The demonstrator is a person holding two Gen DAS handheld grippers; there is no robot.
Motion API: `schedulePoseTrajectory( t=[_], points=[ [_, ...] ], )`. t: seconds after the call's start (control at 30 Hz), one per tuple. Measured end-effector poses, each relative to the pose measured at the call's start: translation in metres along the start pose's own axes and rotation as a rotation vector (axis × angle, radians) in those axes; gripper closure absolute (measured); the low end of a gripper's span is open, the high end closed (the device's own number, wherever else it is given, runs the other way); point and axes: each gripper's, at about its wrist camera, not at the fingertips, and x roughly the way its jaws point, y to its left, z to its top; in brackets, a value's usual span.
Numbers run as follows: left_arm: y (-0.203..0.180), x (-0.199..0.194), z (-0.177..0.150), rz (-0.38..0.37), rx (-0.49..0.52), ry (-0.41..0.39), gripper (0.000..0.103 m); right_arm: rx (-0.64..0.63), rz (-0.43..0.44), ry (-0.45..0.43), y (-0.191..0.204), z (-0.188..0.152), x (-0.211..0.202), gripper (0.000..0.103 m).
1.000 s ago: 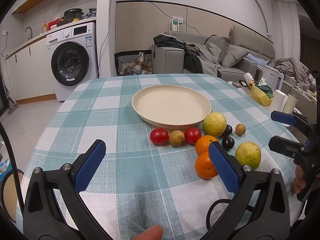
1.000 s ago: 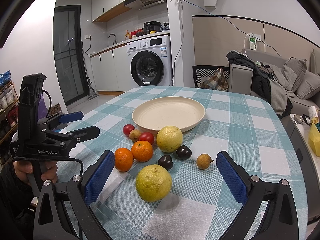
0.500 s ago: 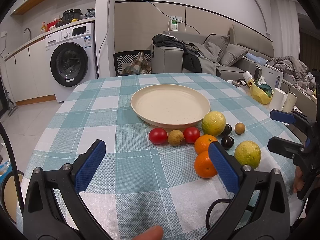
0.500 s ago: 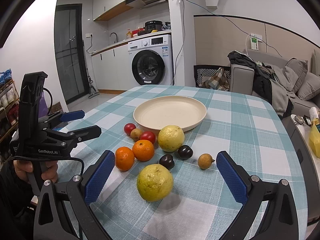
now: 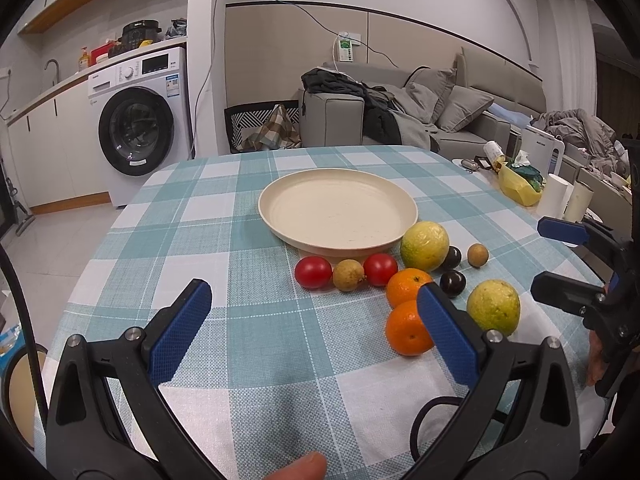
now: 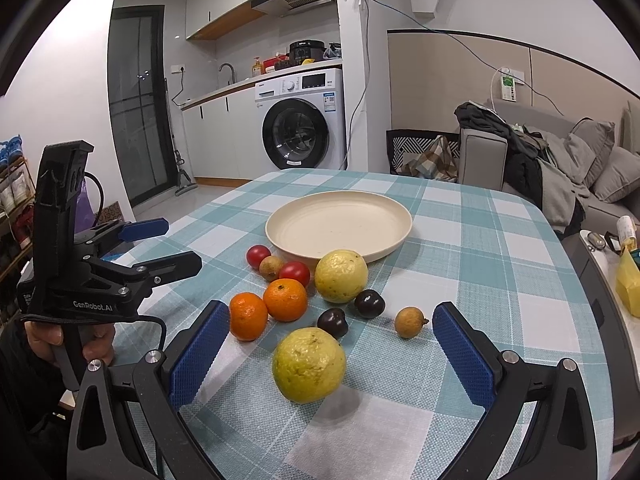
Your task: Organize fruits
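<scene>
Both claws have eased slightly toward the fruit. Right claw (image 6: 326, 354), spread and empty, frames the near guava (image 6: 309, 365) on the tabletop (image 6: 500, 280); centre, then clench gently. Left claw (image 5: 314, 330) released, empty. Plate (image 6: 396, 236) bare.

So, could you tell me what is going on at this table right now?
A person holds a gripper in each hand over a checked table to sort fruit. Both the left gripper and the right gripper are open and hold nothing. The cream plate is bare. The fruit, including two oranges, lies on the cloth in front of it, the near yellow-green fruit between the right gripper's fingers.
</scene>
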Motion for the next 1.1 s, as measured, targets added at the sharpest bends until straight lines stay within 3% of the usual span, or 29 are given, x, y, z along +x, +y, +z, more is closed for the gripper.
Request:
schedulePoseTrajectory(
  t=[0.47,0.97,1.1],
  points=[
    [-0.002,0.006,0.000,-0.003,0.009,0.034,0.001,0.000,-0.062,0.034,-0.003,0.002,0.004,0.000],
    [-0.010,0.006,0.002,-0.021,0.048,0.033,0.001,0.011,-0.073,0.043,-0.005,0.002,0.006,0.000],
    [-0.014,0.008,0.001,-0.054,0.064,0.055,0.001,0.015,-0.077,0.044,-0.005,0.003,0.006,0.000]
  ],
)
